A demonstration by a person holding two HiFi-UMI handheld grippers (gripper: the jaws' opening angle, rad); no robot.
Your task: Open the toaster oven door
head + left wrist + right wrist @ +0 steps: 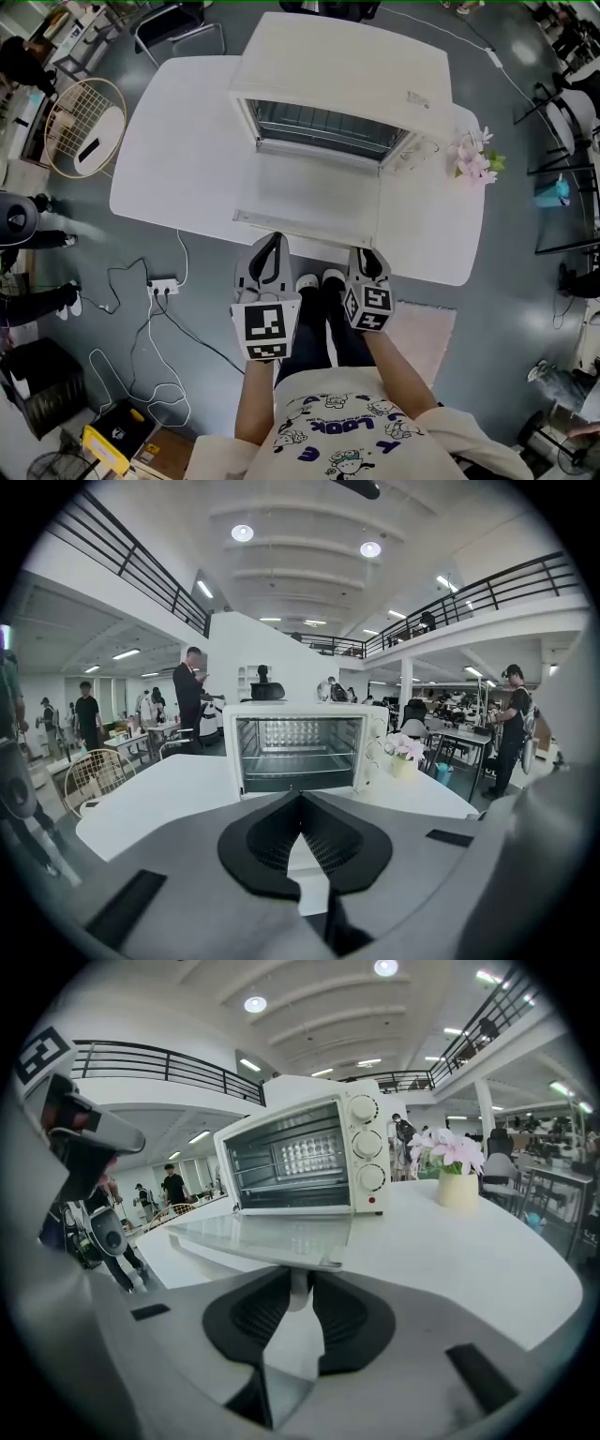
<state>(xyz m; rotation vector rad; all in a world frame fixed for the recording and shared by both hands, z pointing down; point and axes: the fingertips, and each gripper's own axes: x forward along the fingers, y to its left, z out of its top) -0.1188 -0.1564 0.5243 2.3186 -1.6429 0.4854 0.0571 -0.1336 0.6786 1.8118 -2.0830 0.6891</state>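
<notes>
Oven [347, 75]: door [300, 202] lies flat, reaching the table's [178, 141] front edge.
Right gripper [300, 1277]: clenched on the door handle [298, 1299].
Left gripper [300, 799]: closed, empty.
Flowers [473, 157]: right edge, clear of the door.

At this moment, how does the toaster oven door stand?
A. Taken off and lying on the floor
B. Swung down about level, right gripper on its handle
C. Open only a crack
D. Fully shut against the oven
B: the door lies folded down roughly flat in front of the toaster oven, leaving the racks inside in plain view, and the right gripper is closed on the door handle at its front edge.
</notes>
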